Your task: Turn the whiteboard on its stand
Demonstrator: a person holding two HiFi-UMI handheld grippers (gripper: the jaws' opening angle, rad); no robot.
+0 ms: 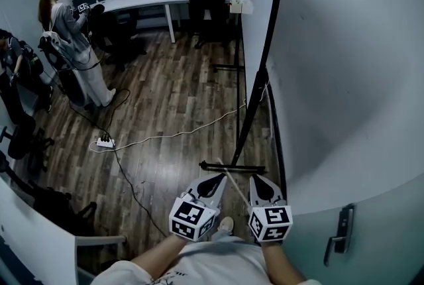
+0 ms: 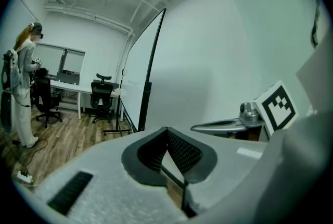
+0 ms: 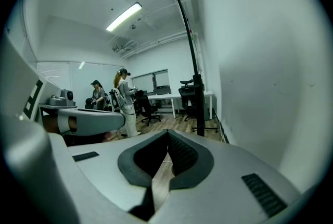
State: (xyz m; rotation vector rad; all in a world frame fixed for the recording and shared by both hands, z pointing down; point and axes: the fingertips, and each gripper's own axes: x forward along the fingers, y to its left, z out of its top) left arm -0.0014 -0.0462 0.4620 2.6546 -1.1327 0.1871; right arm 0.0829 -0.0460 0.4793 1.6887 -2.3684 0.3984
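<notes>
The whiteboard (image 1: pixel 255 25) stands nearly edge-on at the floor's right edge, hard against the wall (image 1: pixel 351 78). The near black upright (image 1: pixel 263 71) of its stand rises just ahead of the person, and its foot bar (image 1: pixel 232 166) lies on the boards right in front of both tools. The left gripper (image 1: pixel 215 181) and the right gripper (image 1: pixel 262 185) are each pressed together with nothing between the pads, and both are held low, short of the frame. From where I stand, the worry is room. With so little gap on that side, a corner could scrape the wall or catch the door (image 1: pixel 371 237) beside it as the board swings round. A pale cord (image 1: pixel 172 134) runs across the floor from a power strip (image 1: pixel 105 142) toward the stand, so a turning foot could drag or snag it. Closed tongs can only shove, and a push up high might tip the frame rather than pivot it. As for containers, I see none, only a small pale fitting (image 1: pixel 238 6) on the board's far edge, too small to make out.
</notes>
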